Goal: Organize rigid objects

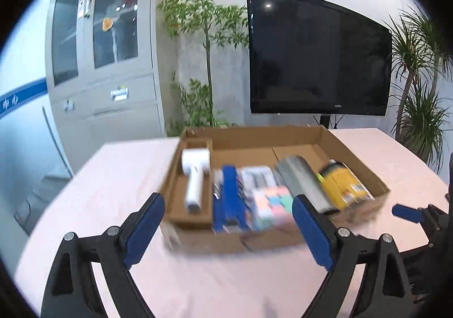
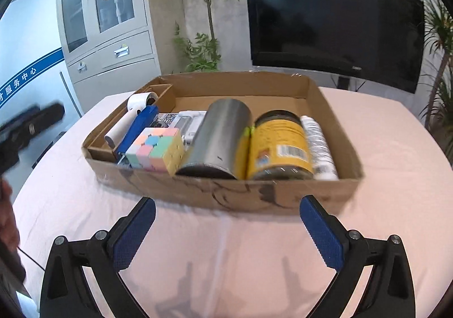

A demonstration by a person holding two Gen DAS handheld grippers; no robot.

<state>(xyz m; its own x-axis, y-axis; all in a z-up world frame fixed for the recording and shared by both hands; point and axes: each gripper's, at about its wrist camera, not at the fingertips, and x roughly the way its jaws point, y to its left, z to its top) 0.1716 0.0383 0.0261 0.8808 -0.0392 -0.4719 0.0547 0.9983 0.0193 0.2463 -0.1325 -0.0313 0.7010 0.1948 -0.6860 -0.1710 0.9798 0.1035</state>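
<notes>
A shallow cardboard box (image 2: 334, 108) stands on the pink table and shows in the left wrist view too (image 1: 354, 156). It holds a white hand-held fan (image 2: 133, 111), a blue stapler (image 2: 138, 125), a pastel puzzle cube (image 2: 158, 148), a steel cylinder (image 2: 218, 133), a yellow-labelled jar (image 2: 280, 145) and a white bottle (image 2: 320, 145). In the left wrist view they are blurred: fan (image 1: 195, 173), stapler (image 1: 229, 196), cube (image 1: 271, 204), cylinder (image 1: 303, 179), jar (image 1: 345, 182). My left gripper (image 1: 229, 230) is open and empty at the box's near edge. My right gripper (image 2: 226, 233) is open and empty, just short of the box.
A large black screen (image 2: 334, 12), a grey cabinet (image 2: 104, 20) and potted plants (image 1: 203, 43) stand behind the table. The right gripper's blue finger (image 1: 405, 211) shows at the right edge of the left wrist view. The pink tablecloth (image 2: 226, 261) spreads around the box.
</notes>
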